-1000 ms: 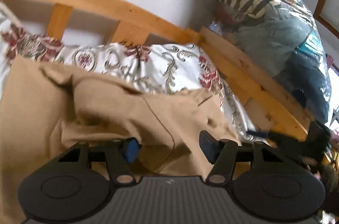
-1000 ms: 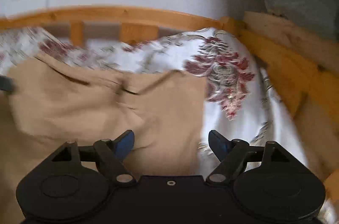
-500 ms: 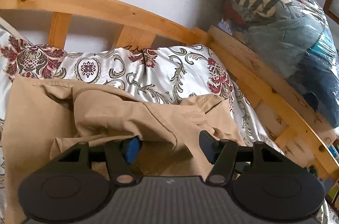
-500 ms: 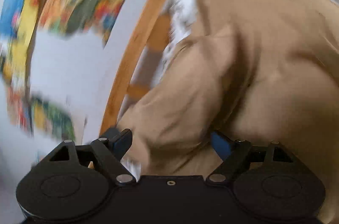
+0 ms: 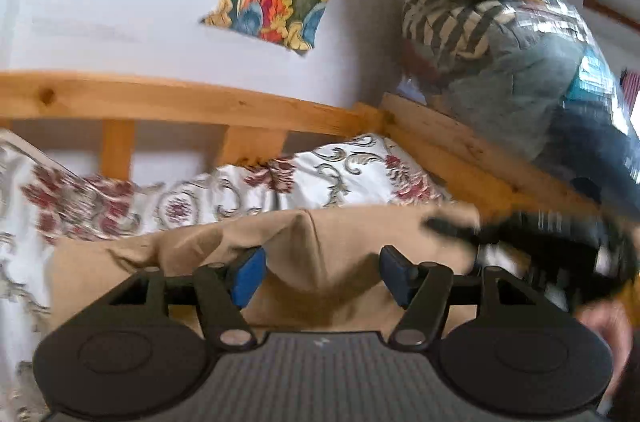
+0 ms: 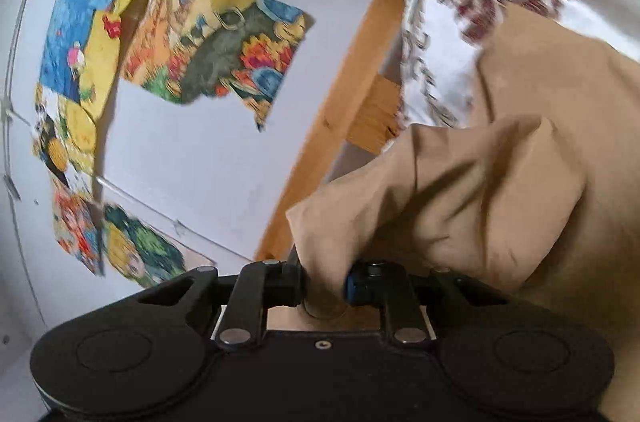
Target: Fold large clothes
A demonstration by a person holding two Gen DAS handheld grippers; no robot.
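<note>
A large tan garment point(image 5: 332, 242) lies on a bed with a white, red-flowered cover point(image 5: 224, 194). My left gripper point(image 5: 320, 272) is open, its blue pads on either side of a raised fold of the tan cloth, not pinching it. My right gripper point(image 6: 324, 284) is shut on a bunched edge of the tan garment point(image 6: 460, 182) and holds it lifted and twisted, with the view rolled sideways. In the left wrist view the right gripper point(image 5: 560, 242) is a dark blur at the right, at the garment's far corner.
A wooden bed rail point(image 5: 180, 102) runs behind the bed, and a side rail point(image 5: 472, 150) runs down the right. A clear bag of clothes point(image 5: 500, 34) sits on that side. Colourful posters point(image 6: 216, 42) hang on the white wall.
My right gripper has closed on the tan cloth and lifted it, rolling sideways. The garment's edge has risen in front of my left gripper, which stays open.
</note>
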